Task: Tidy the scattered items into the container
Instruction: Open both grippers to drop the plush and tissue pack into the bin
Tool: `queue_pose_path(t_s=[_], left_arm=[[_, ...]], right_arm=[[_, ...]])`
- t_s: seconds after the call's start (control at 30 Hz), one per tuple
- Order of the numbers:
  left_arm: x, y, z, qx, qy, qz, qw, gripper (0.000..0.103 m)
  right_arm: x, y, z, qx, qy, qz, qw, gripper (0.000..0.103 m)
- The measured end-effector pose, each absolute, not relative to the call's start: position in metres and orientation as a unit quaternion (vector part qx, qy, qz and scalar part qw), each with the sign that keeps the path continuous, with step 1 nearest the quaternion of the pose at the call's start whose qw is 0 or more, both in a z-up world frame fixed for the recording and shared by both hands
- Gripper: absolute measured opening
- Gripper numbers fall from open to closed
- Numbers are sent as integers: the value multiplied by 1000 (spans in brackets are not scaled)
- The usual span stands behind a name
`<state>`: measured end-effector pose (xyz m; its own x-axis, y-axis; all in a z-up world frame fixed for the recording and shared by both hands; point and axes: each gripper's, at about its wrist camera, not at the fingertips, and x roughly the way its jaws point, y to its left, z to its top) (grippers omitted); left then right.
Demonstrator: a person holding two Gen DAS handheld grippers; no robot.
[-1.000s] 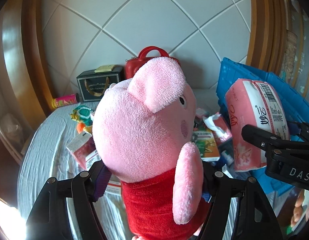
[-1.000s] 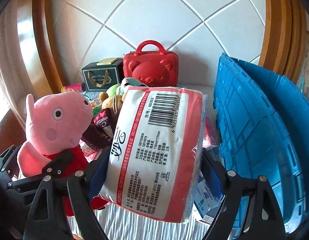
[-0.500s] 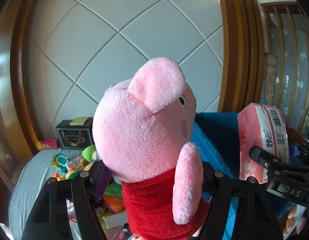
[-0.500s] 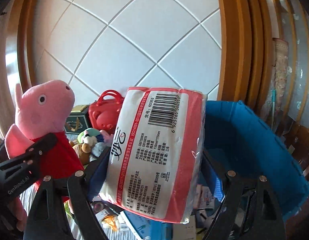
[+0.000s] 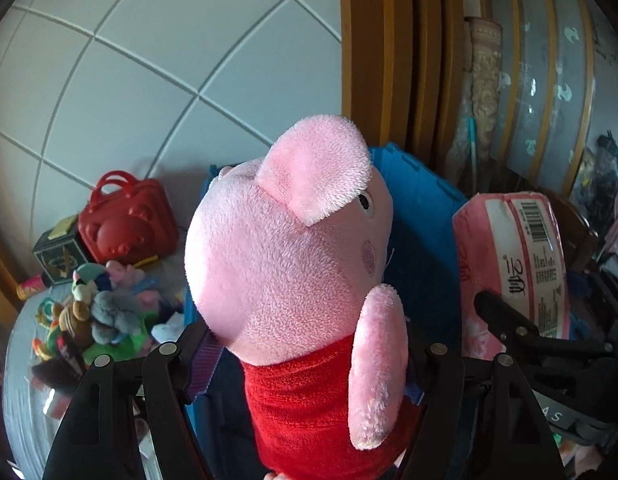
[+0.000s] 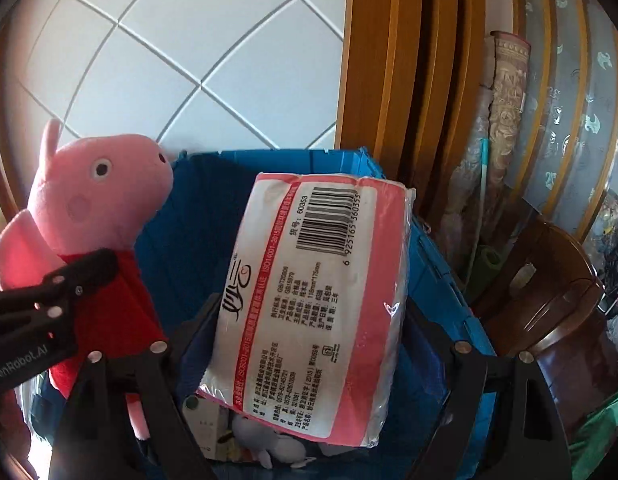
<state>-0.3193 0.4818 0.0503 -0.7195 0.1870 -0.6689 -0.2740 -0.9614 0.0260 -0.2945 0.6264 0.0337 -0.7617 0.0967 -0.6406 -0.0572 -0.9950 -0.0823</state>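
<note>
Light: I see soft daylight, brightest on the tiled wall (image 6: 197,40).
Shadows: faint one beside the red case (image 5: 127,228); the blue crate (image 6: 197,208) is dim inside.
Glare: mild sheen on the tissue pack (image 6: 309,292).
Distortion: I read strong fisheye bending, dark corners.
Focus: sharp; no motion blur.

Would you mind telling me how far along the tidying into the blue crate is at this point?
Partly done. A few items already lie in the blue crate, including a grey plush toy. In hand: the left gripper holds the pink pig plush and the right gripper holds the tissue pack, both over the crate, not yet released. Left: the pile of small toys, red bear case and black box.
</note>
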Motion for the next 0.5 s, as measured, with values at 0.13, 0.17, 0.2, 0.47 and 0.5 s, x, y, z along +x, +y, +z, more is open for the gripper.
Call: queue_pose_path(t_s=[0.13,0.17,0.2,0.47,0.5], left_arm=[[-322,494,11,-407,70,904,107,72],[-323,495,5,-415,71,901,104,72],[-323,494,0,-423,70,898,104,72],[-321,486,-5,-429,64,896,99,76],[-321,486,-5,-428,64,896,99,76]], right_arm=[[-302,637,7,-377,-36,925,24,84],[-304,637,1,-386,-38,921,20,84],[-307,637,-4,-395,-39,918,17,84],[-309,635,-4,-400,-43,916,3,84],[-308,635,-2,-396,-42,917,3,84]])
